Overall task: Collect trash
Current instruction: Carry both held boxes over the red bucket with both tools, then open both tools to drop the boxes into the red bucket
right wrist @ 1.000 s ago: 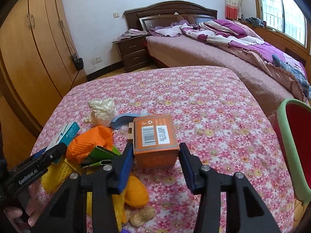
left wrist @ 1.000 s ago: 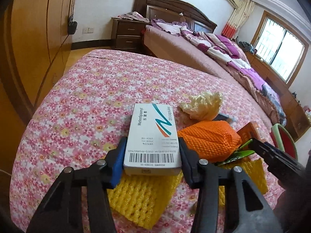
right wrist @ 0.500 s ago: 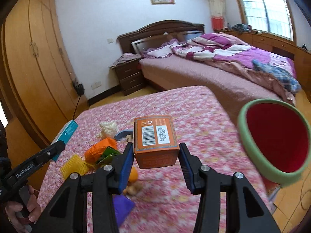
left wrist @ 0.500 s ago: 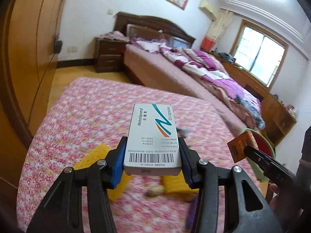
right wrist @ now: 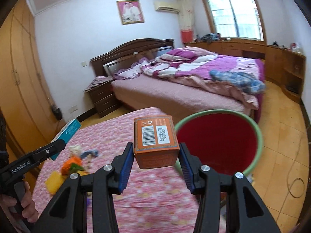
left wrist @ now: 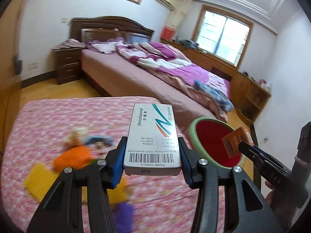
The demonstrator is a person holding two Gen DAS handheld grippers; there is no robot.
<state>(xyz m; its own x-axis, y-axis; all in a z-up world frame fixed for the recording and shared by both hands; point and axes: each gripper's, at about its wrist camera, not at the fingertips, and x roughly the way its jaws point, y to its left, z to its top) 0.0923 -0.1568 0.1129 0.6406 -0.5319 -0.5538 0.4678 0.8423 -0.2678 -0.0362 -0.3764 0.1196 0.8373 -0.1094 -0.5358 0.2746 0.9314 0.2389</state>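
My left gripper (left wrist: 152, 162) is shut on a white medicine box (left wrist: 153, 136) and holds it high above the flowered bed. My right gripper (right wrist: 155, 161) is shut on an orange carton (right wrist: 155, 137), just left of the red bin with a green rim (right wrist: 258, 134). The bin also shows in the left wrist view (left wrist: 191, 128), with the orange carton (left wrist: 236, 141) over its right side. Trash lies on the bed: an orange net (left wrist: 73, 157), yellow foam (left wrist: 37, 178), a pale wad (left wrist: 79, 134), a purple scrap (left wrist: 124, 213).
The flowered bedspread (left wrist: 58, 116) spreads below. A second bed with a purple quilt (right wrist: 194, 71) stands behind. A nightstand (left wrist: 67, 66) and a wooden wardrobe (right wrist: 17, 89) are at the left. A low wooden cabinet (right wrist: 281, 62) runs under the window.
Both grippers have risen and swung right towards the red bin with their boxes still held. The trash on the bed now looks smaller and further below.
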